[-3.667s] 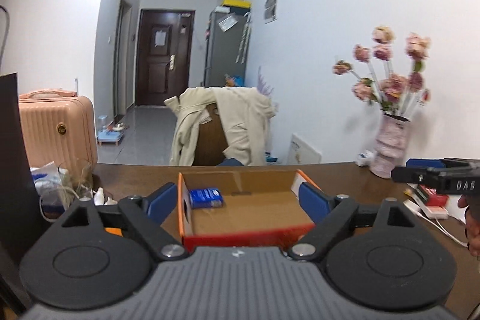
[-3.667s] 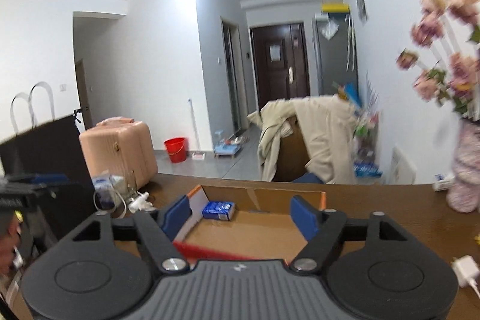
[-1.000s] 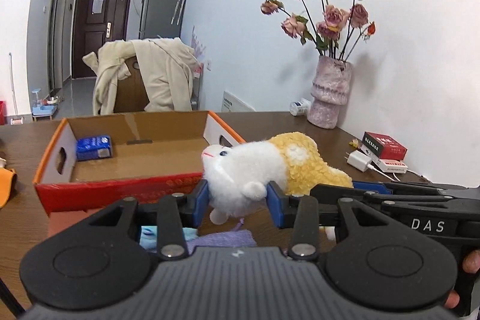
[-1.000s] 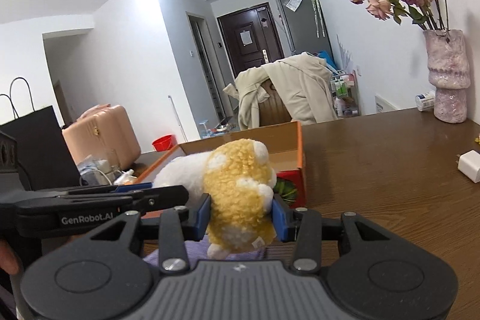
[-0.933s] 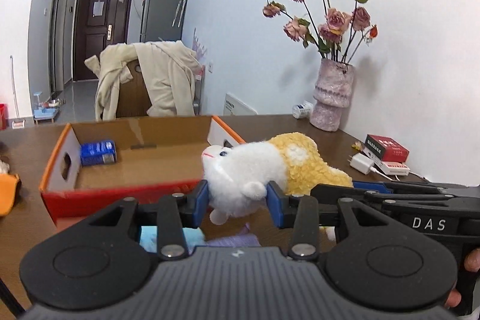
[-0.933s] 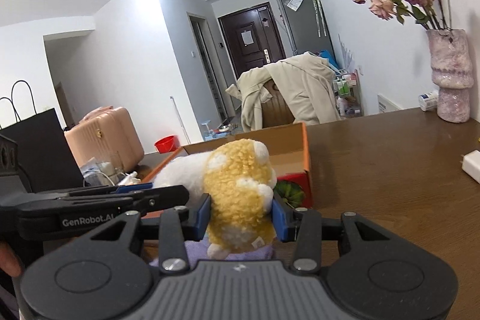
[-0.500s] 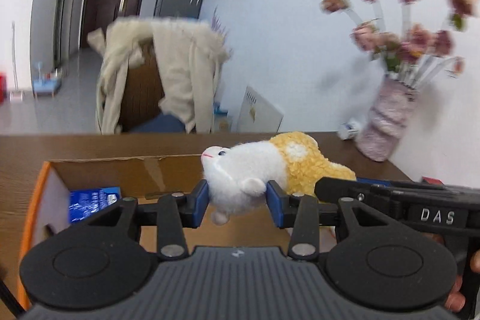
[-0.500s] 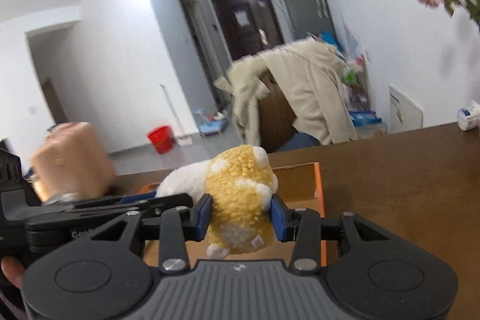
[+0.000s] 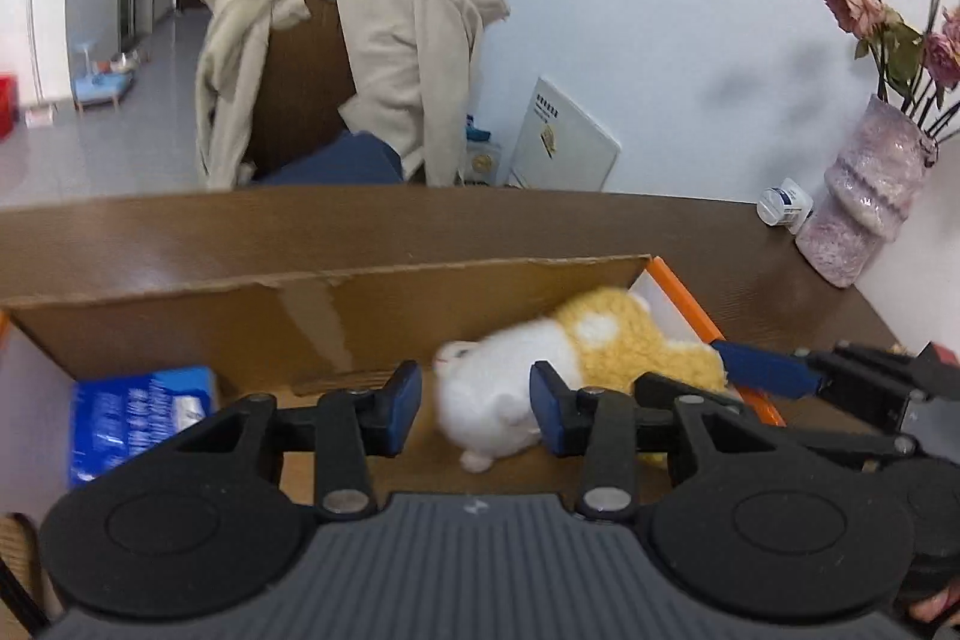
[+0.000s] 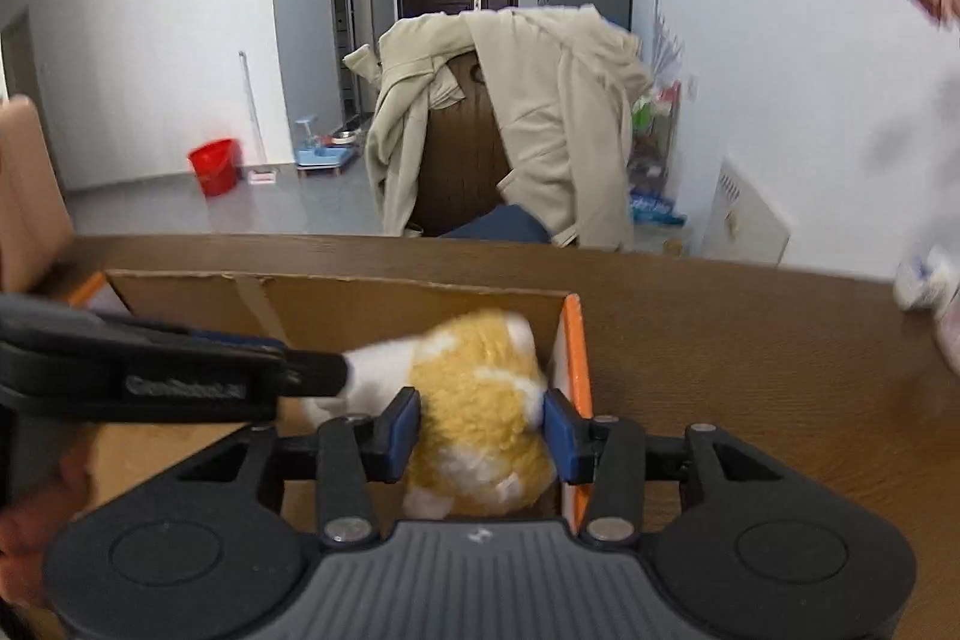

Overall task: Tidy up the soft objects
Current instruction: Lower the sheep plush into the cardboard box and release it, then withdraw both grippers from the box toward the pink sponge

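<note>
A white and yellow plush toy [image 9: 606,346] lies low inside the open cardboard box [image 9: 336,304], at its right end by the orange side wall. My left gripper [image 9: 474,400] is around its white head. The head rests against the right pad, and a thin gap shows at the left pad. My right gripper [image 10: 482,430] has both pads against the plush toy's [image 10: 474,376] yellow rear, and its jaws are opening. Its blue fingers [image 9: 762,371] show from the right in the left wrist view. A blue pack [image 9: 138,418] lies at the box's left end.
The box stands on a brown table [image 9: 180,232]. A pink vase of dried roses [image 9: 864,202] and a small white bottle [image 9: 783,207] stand at the right by the wall. Behind the table is a chair draped with a beige coat [image 9: 384,58].
Both grippers carried the plush toy from the box's right front over its edge and down inside. The toy has sunk between the left pads, and a gap has appeared there.
</note>
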`<action>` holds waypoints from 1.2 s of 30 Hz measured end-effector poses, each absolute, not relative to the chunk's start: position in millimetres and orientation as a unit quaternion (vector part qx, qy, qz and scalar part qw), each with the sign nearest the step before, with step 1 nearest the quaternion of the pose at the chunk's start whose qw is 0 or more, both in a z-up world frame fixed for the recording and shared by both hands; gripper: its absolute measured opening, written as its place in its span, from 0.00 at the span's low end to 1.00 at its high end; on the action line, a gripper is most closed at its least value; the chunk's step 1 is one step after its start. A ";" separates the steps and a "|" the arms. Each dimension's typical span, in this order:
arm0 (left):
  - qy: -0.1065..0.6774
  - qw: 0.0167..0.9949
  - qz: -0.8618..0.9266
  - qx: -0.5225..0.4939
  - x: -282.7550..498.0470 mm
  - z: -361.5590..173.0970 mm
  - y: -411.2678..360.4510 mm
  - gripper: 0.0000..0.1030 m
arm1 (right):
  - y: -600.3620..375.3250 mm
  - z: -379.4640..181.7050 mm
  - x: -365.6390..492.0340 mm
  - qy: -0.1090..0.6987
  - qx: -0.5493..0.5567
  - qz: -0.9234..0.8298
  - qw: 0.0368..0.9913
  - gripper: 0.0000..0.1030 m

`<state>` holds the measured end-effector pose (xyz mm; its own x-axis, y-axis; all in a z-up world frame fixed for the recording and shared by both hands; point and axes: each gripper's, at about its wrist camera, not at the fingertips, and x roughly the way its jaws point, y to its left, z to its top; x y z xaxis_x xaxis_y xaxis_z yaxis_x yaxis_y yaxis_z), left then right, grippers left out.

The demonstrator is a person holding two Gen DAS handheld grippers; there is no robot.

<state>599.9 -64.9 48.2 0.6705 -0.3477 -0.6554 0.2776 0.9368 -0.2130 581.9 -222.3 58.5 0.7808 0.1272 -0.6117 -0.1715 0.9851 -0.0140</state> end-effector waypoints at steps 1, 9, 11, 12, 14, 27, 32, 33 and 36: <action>0.362 0.916 -0.169 -0.042 594.4 54.1 -63.5 0.39 | -222.0 62.9 578.3 0.316 -0.037 0.076 0.945 0.42; 0.294 0.945 -0.139 -0.020 522.3 135.3 -37.1 0.44 | -245.9 141.6 521.3 0.249 -0.039 0.082 0.964 0.45; 0.277 0.951 -0.134 -0.013 495.1 155.6 -29.0 0.50 | -255.9 166.8 497.1 0.227 -0.042 0.081 0.970 0.53; 0.268 0.954 -0.133 -0.008 480.8 165.1 -25.6 0.52 | -259.3 177.0 485.5 0.218 -0.043 0.081 0.972 0.55; 0.254 0.959 -0.129 0.000 453.0 180.3 -19.3 0.57 | -265.3 196.6 458.7 0.201 -0.048 0.084 0.975 0.57; 0.171 0.979 -0.108 0.003 266.5 210.4 17.8 0.77 | -248.9 223.6 314.7 0.142 -0.050 0.164 0.975 0.67; 0.139 0.987 -0.084 0.015 200.2 185.3 31.5 0.81 | -235.1 199.4 253.2 0.137 -0.039 0.203 0.969 0.70; 0.134 0.988 -0.081 0.011 188.6 178.6 35.9 0.82 | -233.2 191.8 239.9 0.134 -0.037 0.212 0.967 0.72; 0.136 0.987 -0.090 -0.001 157.0 155.0 51.1 0.86 | -227.7 168.0 209.6 0.141 -0.032 0.230 0.962 0.74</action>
<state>157.0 51.1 155.0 0.9470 -0.1782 -0.2673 0.1777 0.9837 -0.0261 209.6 -227.7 168.0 0.8544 0.4339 -0.2857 -0.4519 0.8921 0.0033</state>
